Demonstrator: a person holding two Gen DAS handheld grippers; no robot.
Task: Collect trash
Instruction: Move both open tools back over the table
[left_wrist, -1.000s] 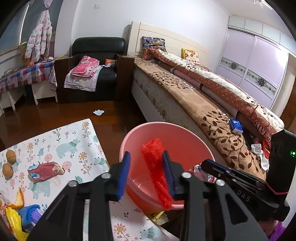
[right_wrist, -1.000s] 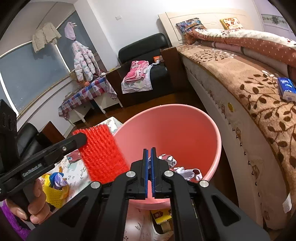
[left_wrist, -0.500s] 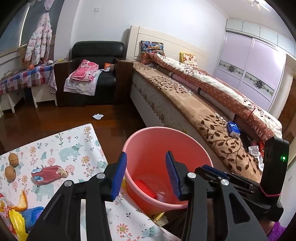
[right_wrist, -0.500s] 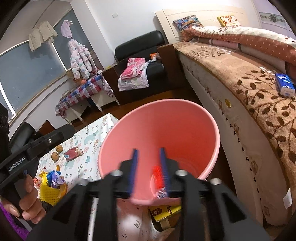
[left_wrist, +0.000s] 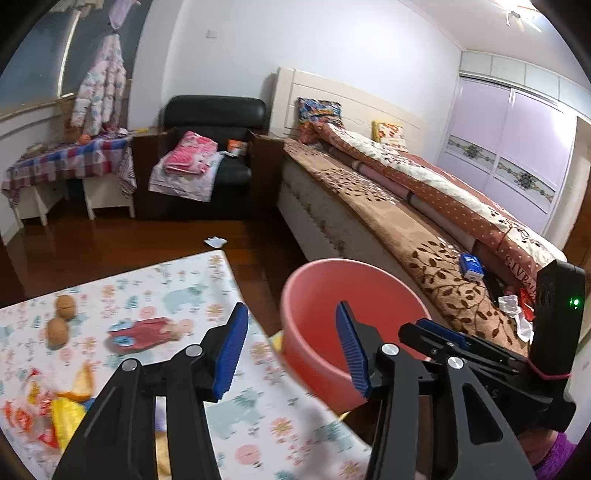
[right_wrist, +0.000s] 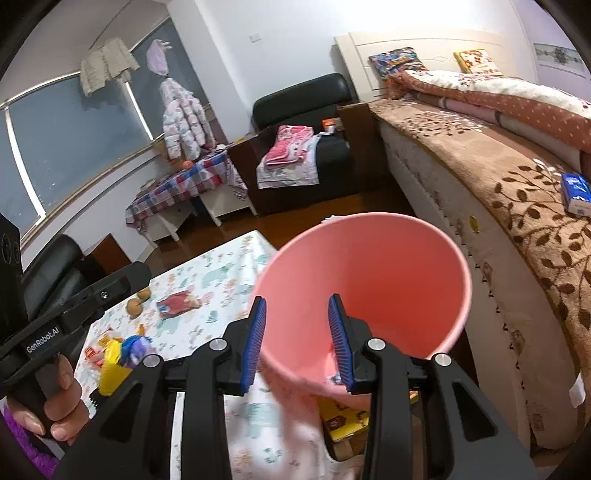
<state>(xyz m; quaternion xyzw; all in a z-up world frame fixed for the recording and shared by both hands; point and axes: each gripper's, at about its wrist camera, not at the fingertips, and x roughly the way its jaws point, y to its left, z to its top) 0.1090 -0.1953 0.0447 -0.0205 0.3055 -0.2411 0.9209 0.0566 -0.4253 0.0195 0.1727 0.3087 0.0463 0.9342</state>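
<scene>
The left gripper (left_wrist: 291, 350) is spread wide with nothing between its blue pads (left_wrist: 231, 352). In its view it hangs over the edge of the table (left_wrist: 258, 406), which wears a pale animal-print cloth. The pink bucket (left_wrist: 317, 321) stands just past that edge, between table and bed (left_wrist: 406, 229). The trash lies to the left on the cloth: a red wrapper (left_wrist: 142, 332), two walnuts (left_wrist: 61, 317), and a blurred heap of yellow and orange wrappers (left_wrist: 55, 402) at the near corner. A white scrap (left_wrist: 215, 242) lies on the floor (left_wrist: 110, 243), well apart.

In the right view the right gripper (right_wrist: 297, 345) is also parted and empty, and its pads straddle the bucket's near rim without clearly touching it. The left hand (right_wrist: 55, 398) holds its tool by the heap.

Risks, as I judge them: the right fingers sit so near the rim that a careless swing could knock or tip the bucket. The walnuts are round and hard and may roll from the pads. The thin wrappers may slip or come up bunched with the cloth.
</scene>
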